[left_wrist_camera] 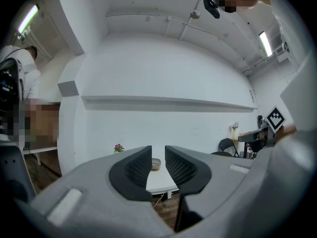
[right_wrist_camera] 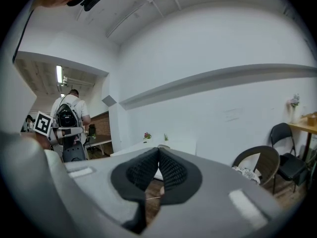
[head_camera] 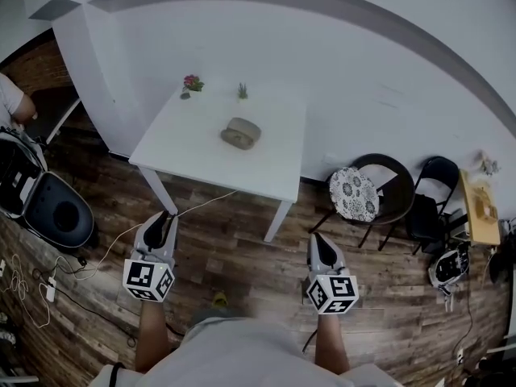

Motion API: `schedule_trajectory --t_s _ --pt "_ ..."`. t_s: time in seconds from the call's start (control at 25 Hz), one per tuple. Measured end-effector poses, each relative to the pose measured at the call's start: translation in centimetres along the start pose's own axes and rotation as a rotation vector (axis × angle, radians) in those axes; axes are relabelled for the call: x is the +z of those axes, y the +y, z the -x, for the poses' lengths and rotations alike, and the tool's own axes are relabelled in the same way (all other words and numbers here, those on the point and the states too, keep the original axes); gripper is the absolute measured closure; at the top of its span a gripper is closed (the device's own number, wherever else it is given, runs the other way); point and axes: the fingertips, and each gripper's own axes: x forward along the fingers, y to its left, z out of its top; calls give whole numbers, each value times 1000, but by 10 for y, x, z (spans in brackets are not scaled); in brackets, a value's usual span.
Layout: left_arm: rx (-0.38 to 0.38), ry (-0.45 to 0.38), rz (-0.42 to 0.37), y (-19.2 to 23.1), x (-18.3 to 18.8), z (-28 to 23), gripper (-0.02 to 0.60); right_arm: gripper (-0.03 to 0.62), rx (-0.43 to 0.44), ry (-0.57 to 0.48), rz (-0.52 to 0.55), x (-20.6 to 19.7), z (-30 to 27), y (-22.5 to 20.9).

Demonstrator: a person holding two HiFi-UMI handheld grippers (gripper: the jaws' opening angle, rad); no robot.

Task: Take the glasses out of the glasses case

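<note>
A grey-brown closed glasses case [head_camera: 241, 132] lies near the middle of a white table [head_camera: 193, 147] that stands against the white wall. Between the left jaws the case [left_wrist_camera: 156, 163] shows small and far off. Both grippers hang over the wooden floor, well short of the table's near edge. My left gripper [head_camera: 164, 218] has a narrow gap between its jaws [left_wrist_camera: 158, 151] and holds nothing. To the right of it, my right gripper [head_camera: 316, 240] has its jaws touching at the tips [right_wrist_camera: 159, 150], empty. No glasses are in sight.
Two small potted plants [head_camera: 192, 83] [head_camera: 242, 92] stand at the table's far edge. A round chair with a patterned cushion [head_camera: 353, 193] and a black folding chair [head_camera: 435, 193] sit to the right. A black open case [head_camera: 58, 210] and cables [head_camera: 97, 260] lie at left. A person [right_wrist_camera: 69, 114] stands at far left.
</note>
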Motion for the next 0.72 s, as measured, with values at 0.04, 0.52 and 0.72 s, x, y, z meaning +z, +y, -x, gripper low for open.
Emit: schedule_trajectory --t_s 0.04,0.52,0.72 --pt "-5 -1 3 8 0 -7 491 591 -5 -1 1 2 -8 3" --pt "-90 -5 40 84 -11 -74 491 591 -64 18 -1 3 -86 47" --pt "-123 12 56 92 -20 -97 491 591 -112 32 -7 3 -100 38"
